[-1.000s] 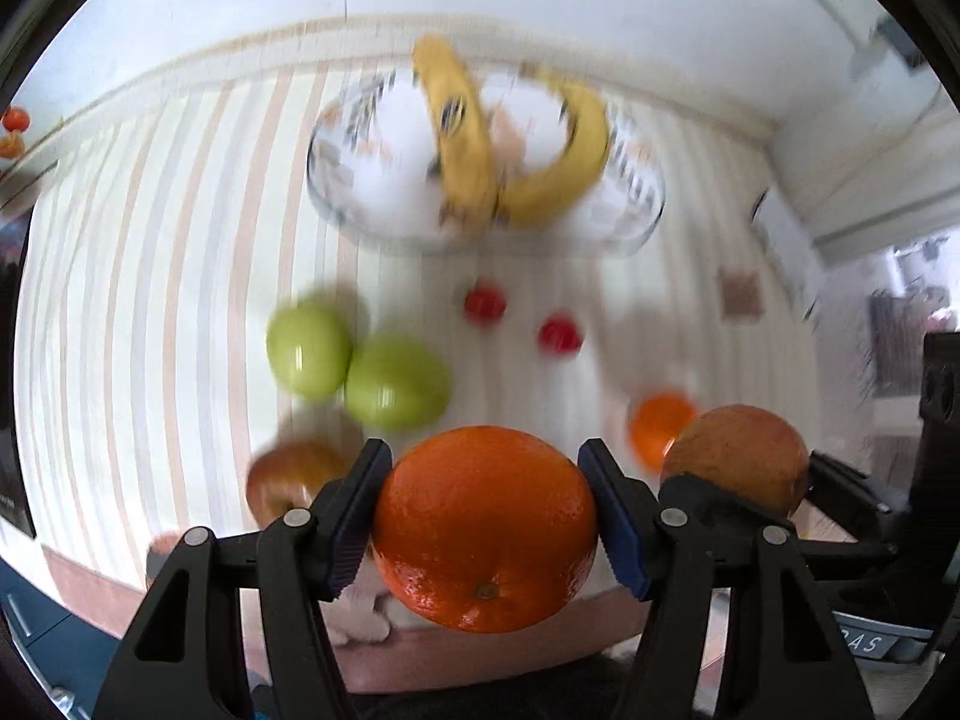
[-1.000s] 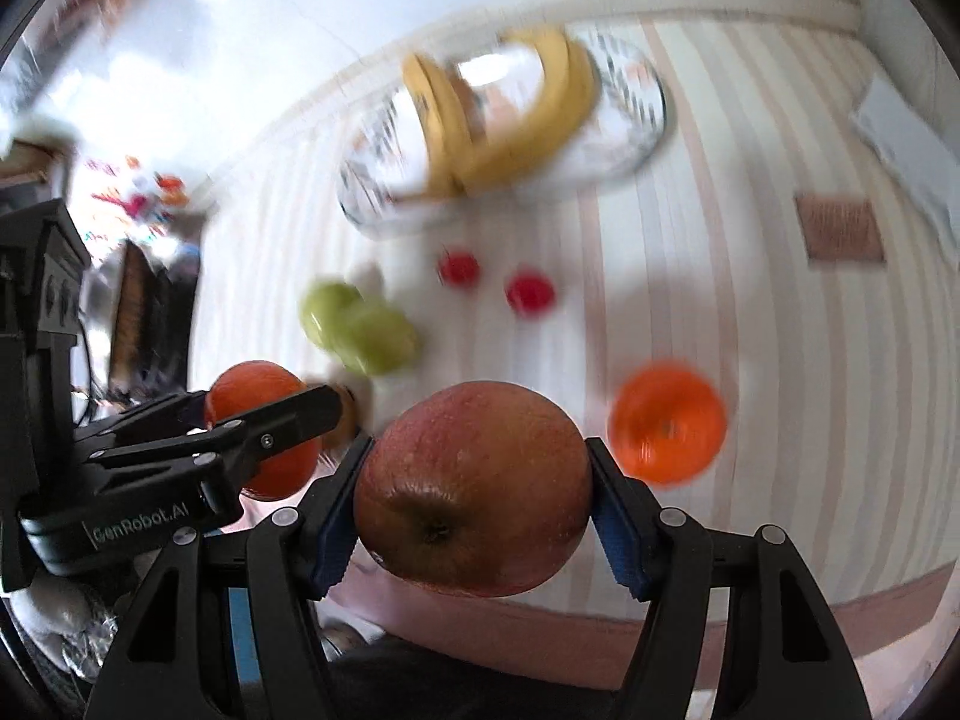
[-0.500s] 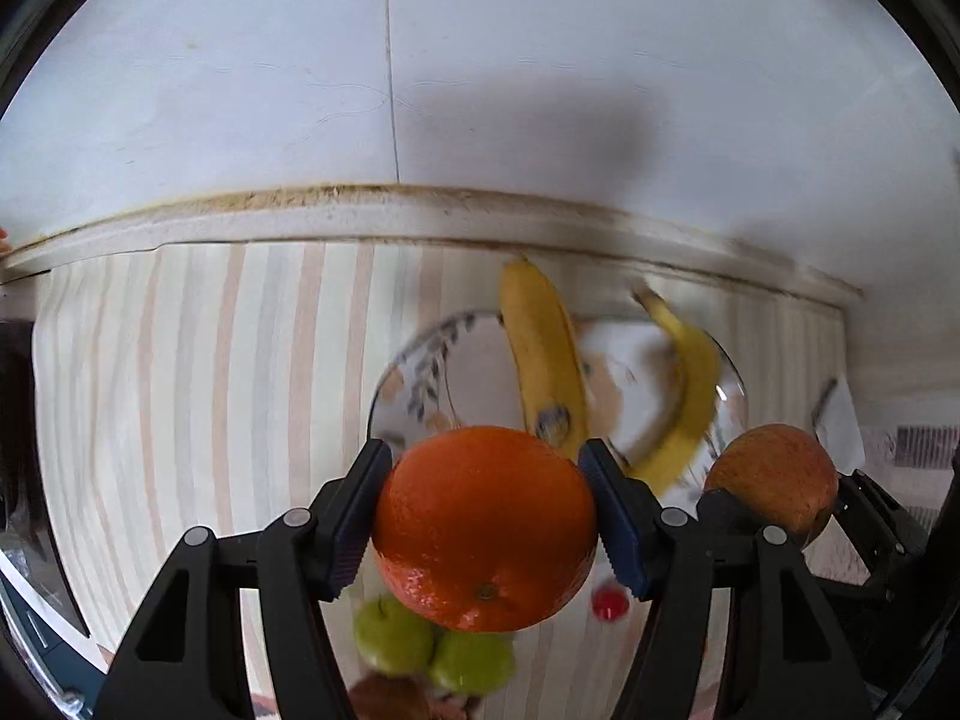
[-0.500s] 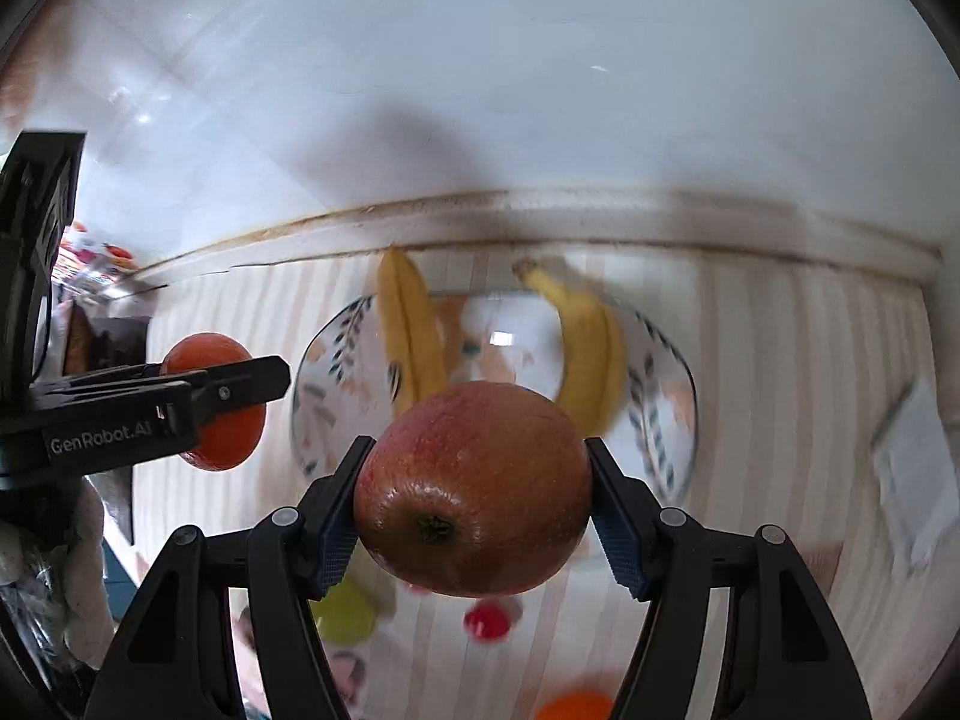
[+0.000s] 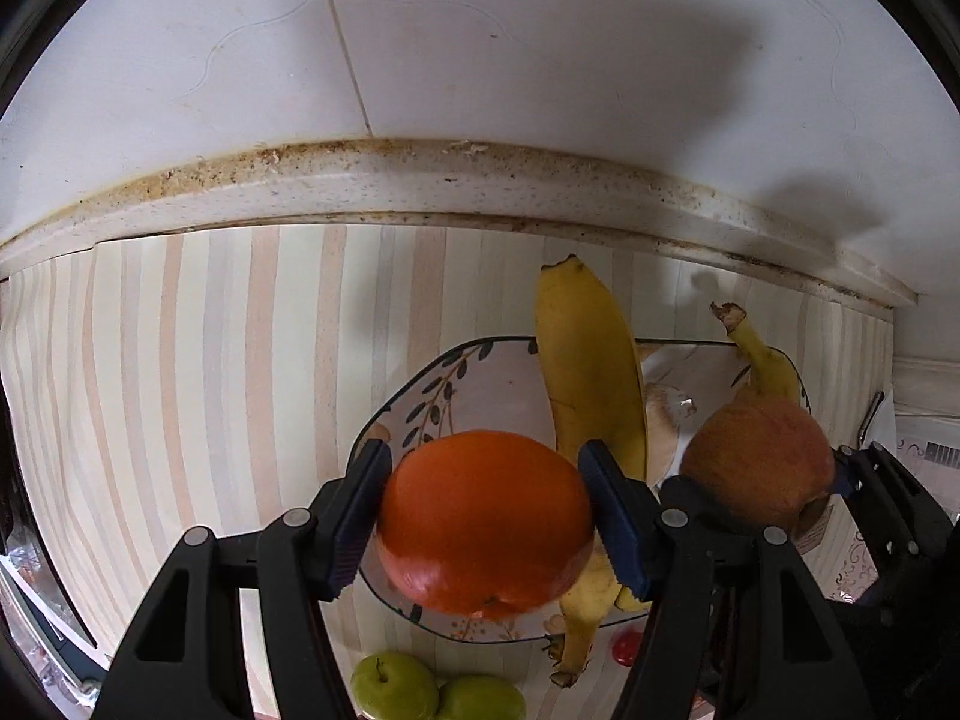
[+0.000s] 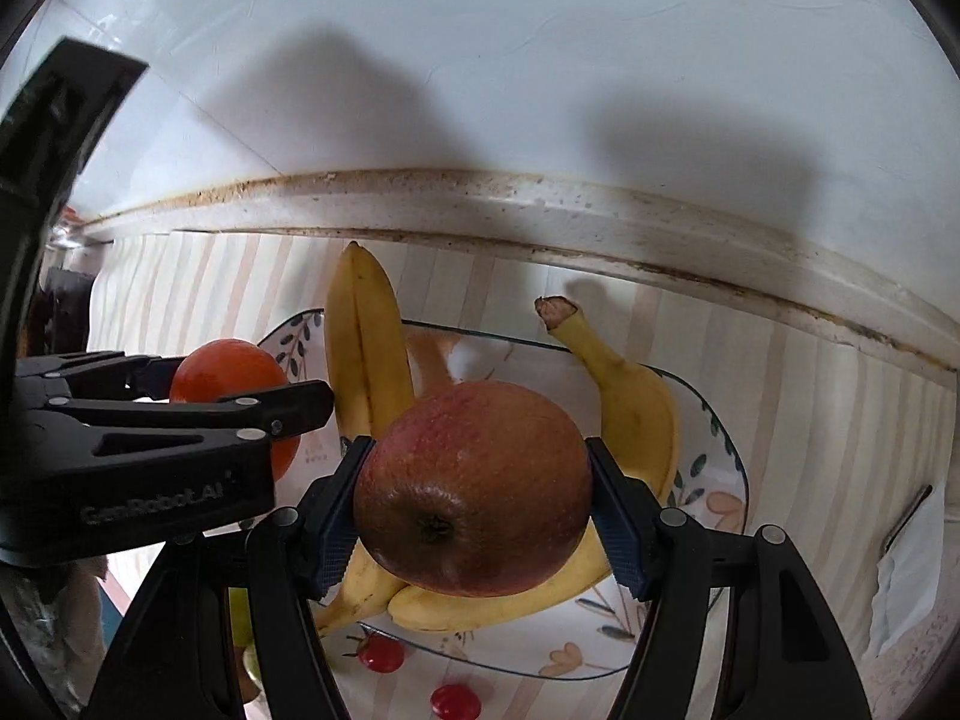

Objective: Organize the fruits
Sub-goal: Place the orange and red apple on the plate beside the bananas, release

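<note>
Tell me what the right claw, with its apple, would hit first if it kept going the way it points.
Probably the bananas lying in the plate: they sit directly behind the apple in the right claw, though depth is hard to judge.

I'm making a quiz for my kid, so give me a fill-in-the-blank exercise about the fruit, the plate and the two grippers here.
1. The left gripper is shut on an ____.
2. The right gripper is shut on a reddish ____.
3. The fruits already lying on the plate are two yellow ____.
4. The two apples on the striped cloth near the plate are ____ in colour.

Missing words: orange; apple; bananas; green
</note>
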